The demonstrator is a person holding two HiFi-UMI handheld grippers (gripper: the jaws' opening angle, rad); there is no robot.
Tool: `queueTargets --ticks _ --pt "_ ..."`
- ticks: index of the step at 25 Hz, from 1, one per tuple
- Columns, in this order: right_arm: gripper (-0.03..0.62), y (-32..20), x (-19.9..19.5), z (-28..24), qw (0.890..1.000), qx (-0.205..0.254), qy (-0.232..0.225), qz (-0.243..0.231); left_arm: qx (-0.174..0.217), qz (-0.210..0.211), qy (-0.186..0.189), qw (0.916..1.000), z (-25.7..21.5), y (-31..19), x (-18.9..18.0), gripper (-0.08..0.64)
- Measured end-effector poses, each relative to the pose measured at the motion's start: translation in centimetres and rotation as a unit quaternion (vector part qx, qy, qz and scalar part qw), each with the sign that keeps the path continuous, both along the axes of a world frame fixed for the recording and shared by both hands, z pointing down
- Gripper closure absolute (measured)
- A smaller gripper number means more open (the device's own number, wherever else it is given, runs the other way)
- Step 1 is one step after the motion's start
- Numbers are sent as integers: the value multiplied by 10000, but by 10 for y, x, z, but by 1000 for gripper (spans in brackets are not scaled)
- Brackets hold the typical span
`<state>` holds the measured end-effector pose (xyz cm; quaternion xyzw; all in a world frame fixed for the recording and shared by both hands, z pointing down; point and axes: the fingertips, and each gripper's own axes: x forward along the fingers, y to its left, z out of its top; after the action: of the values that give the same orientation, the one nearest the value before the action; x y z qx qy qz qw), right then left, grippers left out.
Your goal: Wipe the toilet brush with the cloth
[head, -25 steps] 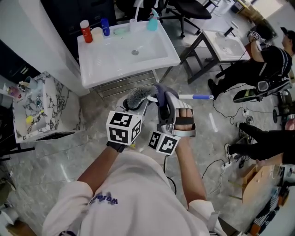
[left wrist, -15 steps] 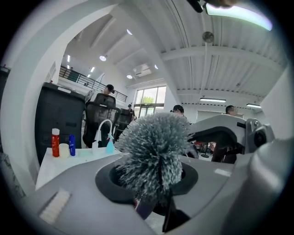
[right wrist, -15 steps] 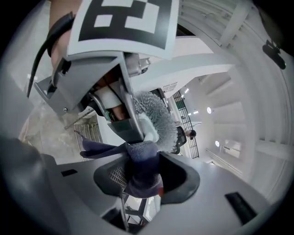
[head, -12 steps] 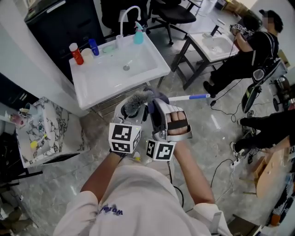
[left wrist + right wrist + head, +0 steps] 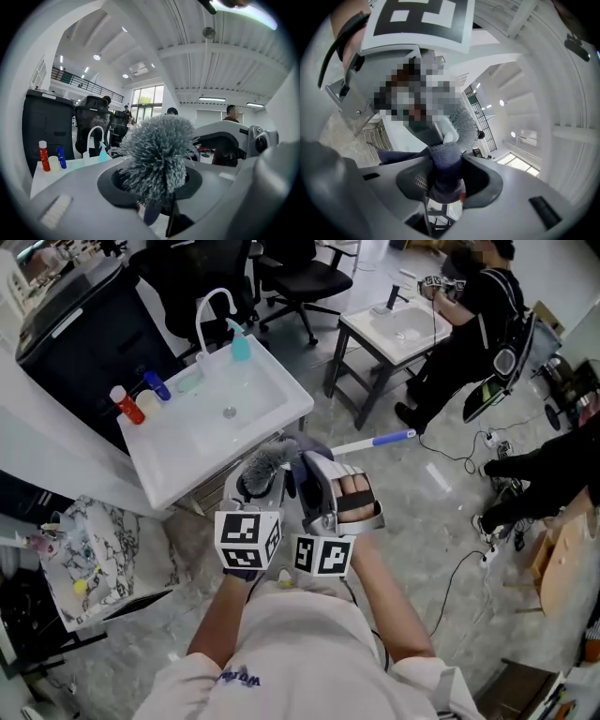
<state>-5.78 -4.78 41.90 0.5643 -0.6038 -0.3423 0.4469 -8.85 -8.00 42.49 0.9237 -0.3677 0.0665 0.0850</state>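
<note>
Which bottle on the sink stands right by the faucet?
The teal spray bottle, beside the white faucet; the red bottle and blue bottle cluster at the other corner of the sink.

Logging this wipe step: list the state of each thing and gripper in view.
left gripper: shut on the toilet brush
right gripper: jaws have just been closing, shut on the cloth
toilet brush: held up, bristle head at the left jaws
cloth: bunched between the right jaws
spray bottle: upright on the sink
</note>
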Motion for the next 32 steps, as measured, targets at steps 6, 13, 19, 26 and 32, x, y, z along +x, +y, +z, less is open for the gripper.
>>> queueTargets --ticks 6,13,19,26,32 --pt "439 -36 35 -2 9995 -120 -288 -64 -115 -182 -154 9996 -3 -33 21 422" --pt "439 -57 72 -1 9966 -282 -742 -210 -156 -208 -668 9974 -10 -52 40 422" --pt "439 -78 103 13 9948 -357 -886 -351 -209 -346 -829 9957 0 -67 61 422" --pt "439 -101 128 10 9942 -334 -849 -568 -22 -660 -790 9947 -5 -81 73 420" --pt "439 -110 138 16 9929 -315 -803 -819 -47 -964 -713 9928 -3 -82 75 420"
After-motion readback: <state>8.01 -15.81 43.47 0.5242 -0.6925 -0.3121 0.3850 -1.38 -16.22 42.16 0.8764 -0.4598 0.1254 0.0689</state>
